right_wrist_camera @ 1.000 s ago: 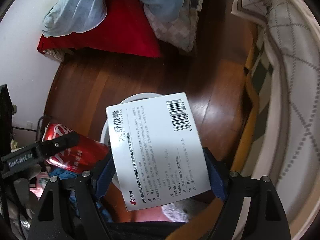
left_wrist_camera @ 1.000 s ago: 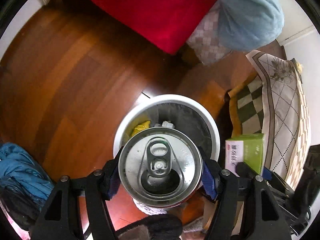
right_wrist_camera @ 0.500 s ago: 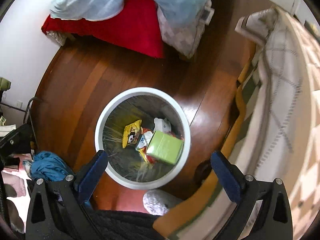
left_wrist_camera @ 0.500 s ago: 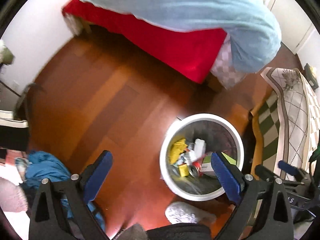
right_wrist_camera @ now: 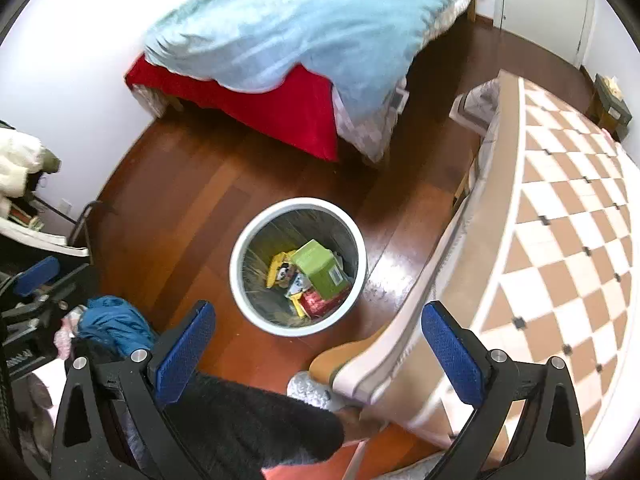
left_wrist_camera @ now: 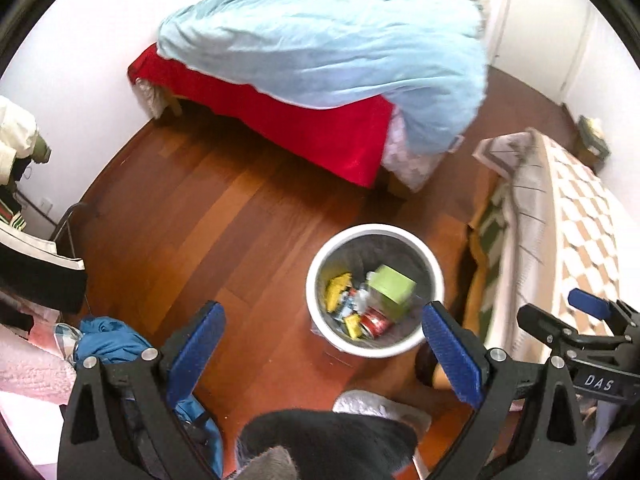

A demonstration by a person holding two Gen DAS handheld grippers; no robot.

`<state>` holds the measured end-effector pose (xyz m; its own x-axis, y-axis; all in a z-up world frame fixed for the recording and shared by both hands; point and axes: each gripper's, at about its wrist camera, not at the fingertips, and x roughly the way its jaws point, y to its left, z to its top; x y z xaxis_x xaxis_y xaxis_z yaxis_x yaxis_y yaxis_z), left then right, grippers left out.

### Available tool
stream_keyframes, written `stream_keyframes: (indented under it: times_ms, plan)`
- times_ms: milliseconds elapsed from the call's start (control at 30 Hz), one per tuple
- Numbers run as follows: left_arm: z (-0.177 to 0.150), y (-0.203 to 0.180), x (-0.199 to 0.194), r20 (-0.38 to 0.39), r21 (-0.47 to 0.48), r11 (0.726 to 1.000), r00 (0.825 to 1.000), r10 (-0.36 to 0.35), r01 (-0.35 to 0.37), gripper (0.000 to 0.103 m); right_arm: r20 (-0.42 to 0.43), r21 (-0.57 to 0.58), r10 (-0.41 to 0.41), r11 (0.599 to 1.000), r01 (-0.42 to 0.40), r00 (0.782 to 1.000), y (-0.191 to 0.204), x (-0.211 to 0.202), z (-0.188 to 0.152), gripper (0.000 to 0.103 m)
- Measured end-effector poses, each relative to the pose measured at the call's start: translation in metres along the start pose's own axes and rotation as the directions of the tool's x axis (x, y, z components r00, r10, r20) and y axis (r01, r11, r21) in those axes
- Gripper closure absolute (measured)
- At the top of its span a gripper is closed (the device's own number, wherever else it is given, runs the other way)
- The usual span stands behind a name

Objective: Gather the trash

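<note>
Below centre in both wrist views, a white round bin (left_wrist_camera: 335, 337) (right_wrist_camera: 256, 319) stands upright on the wooden floor (left_wrist_camera: 208, 224), its mouth facing the cameras; inside lie a green box (left_wrist_camera: 390, 290) (right_wrist_camera: 318, 270) tilted on top of the heap, a red can (left_wrist_camera: 372, 322) on its side with its long axis running from lower left to upper right of the frame, and yellow wrappers (left_wrist_camera: 338, 285). At the bottom of each frame the left gripper (left_wrist_camera: 324, 354) and the right gripper (right_wrist_camera: 318, 348) hang high above the bin, both spread wide with nothing between the blue pads (left_wrist_camera: 450, 354). A bed with a red sheet (left_wrist_camera: 304, 126) and pale blue duvet (left_wrist_camera: 320, 36) fills the upper part of the frame.
</note>
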<state>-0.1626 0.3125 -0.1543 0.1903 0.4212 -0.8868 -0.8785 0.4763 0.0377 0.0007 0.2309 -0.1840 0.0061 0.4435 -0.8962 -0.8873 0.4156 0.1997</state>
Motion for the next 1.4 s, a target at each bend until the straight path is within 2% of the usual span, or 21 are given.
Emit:
stream_keyframes:
  times_ms: [167, 367, 633, 833, 1067, 1167, 1400]
  plan:
    - [-0.012, -0.007, -0.043, 0.038, 0.032, 0.999, 0.998, -0.045, 0.044, 0.002, 0.055, -0.018, 0.052, 0.999, -0.051, 0.997, 0.001, -0.057, -0.018, 0.000]
    - [-0.019, -0.006, -0.097, 0.113, 0.046, 0.994, 0.988, -0.108, 0.104, 0.002, 0.116, -0.027, 0.120, 0.993, -0.118, 0.986, 0.004, -0.117, -0.035, 0.000]
    - [-0.028, 0.003, -0.166, 0.223, 0.041, 0.983, 0.957, -0.184, 0.179, 0.002, 0.187, -0.066, 0.218, 0.976, -0.209, 0.958, 0.012, -0.190, -0.046, 0.000]
    - [-0.037, 0.009, -0.210, 0.288, 0.052, 0.967, 0.924, -0.253, 0.249, 0.002, 0.217, -0.114, 0.285, 0.957, -0.266, 0.934, 0.021, -0.234, -0.053, 0.000]
    - [-0.046, 0.004, -0.238, 0.312, 0.071, 0.945, 0.893, -0.326, 0.320, 0.002, 0.206, -0.160, 0.345, 0.935, -0.316, 0.916, 0.028, -0.258, -0.062, 0.000]
    - [-0.048, 0.002, -0.241, 0.313, 0.079, 0.939, 0.886, -0.341, 0.334, 0.002, 0.203, -0.166, 0.355, 0.931, -0.325, 0.913, 0.028, -0.261, -0.064, 0.000]
    - [-0.048, 0.002, -0.233, 0.296, 0.080, 0.931, 0.883, -0.363, 0.356, 0.000, 0.197, -0.161, 0.349, 0.933, -0.321, 0.916, 0.025, -0.262, -0.065, 0.000]
